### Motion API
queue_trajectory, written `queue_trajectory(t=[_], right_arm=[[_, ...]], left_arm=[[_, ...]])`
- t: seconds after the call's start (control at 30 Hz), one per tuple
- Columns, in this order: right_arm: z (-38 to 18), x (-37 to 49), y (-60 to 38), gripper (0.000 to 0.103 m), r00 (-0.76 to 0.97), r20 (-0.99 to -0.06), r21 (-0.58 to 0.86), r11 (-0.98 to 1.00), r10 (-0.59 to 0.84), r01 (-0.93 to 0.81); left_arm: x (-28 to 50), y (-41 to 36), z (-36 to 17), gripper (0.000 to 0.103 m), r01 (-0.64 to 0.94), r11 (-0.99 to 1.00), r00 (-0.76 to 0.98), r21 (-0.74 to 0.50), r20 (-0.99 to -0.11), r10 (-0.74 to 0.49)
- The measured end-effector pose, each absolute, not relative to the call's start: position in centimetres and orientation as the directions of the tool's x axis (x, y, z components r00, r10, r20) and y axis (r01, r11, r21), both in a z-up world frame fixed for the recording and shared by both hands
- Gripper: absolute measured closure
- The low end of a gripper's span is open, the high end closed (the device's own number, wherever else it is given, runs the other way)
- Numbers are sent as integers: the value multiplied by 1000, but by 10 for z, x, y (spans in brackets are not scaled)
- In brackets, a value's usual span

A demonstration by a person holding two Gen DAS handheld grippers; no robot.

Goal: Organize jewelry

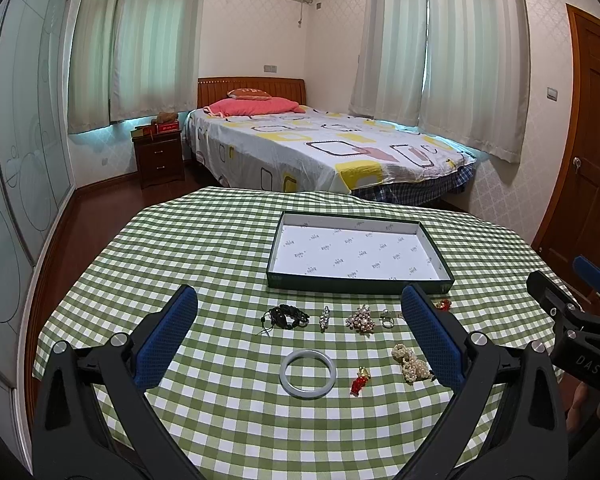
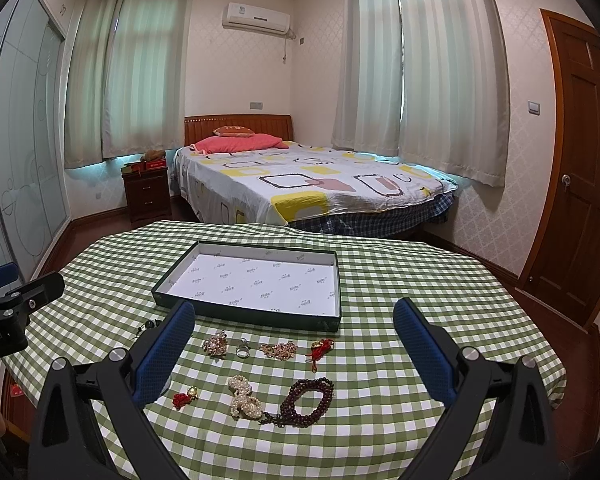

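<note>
A shallow dark green box (image 1: 360, 282) (image 2: 248, 317) with a white printed lining sits on the green checked table. In front of it lie jewelry pieces: a black cord bracelet (image 1: 285, 316), a crystal clip (image 1: 324, 317), a pearl brooch (image 1: 361, 319) (image 2: 215, 343), rings (image 1: 387, 317) (image 2: 242, 349), a pale jade bangle (image 1: 308, 373), a red charm (image 1: 359, 381) (image 2: 184, 397), a pearl strand (image 1: 410, 363) (image 2: 244, 396), a dark red bead bracelet (image 2: 306, 402), a gold brooch (image 2: 279, 349), a red knot charm (image 2: 320, 348). My left gripper (image 1: 300, 312) and right gripper (image 2: 294, 320) hover open and empty above them.
The table (image 1: 220, 248) is covered by a checked cloth that hangs over its edges. Beyond it stand a bed (image 1: 320, 148), a dark nightstand (image 1: 159, 158), curtained windows and a wooden door (image 2: 580, 184) at the right. The right gripper's body (image 1: 572, 320) shows at the left wrist view's right edge.
</note>
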State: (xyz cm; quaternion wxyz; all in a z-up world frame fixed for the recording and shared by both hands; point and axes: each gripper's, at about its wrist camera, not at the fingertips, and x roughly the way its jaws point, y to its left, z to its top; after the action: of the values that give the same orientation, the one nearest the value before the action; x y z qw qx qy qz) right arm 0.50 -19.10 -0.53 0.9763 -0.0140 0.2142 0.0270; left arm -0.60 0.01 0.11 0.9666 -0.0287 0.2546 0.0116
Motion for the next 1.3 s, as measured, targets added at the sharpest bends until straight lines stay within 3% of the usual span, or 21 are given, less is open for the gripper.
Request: queue_trajectory(t=[0.37, 0.57, 0.97, 1.3], right_arm=[[-10, 8, -191, 6, 904, -425, -18, 998, 45, -58], [-37, 21, -199, 6, 903, -426, -12, 998, 54, -65], [-121, 58, -217, 6, 823, -566, 11, 998, 56, -61], [-144, 74, -224, 6, 785, -616, 34, 998, 64, -55]], left_arm=[[3, 6, -11, 4, -51, 997, 859, -58, -511, 15], [23, 17, -46, 4, -68, 995, 831, -76, -556, 14], [68, 13, -128, 4, -59, 996, 717, -69, -697, -5], [97, -2, -167, 4, -28, 999, 652, -30, -758, -4]])
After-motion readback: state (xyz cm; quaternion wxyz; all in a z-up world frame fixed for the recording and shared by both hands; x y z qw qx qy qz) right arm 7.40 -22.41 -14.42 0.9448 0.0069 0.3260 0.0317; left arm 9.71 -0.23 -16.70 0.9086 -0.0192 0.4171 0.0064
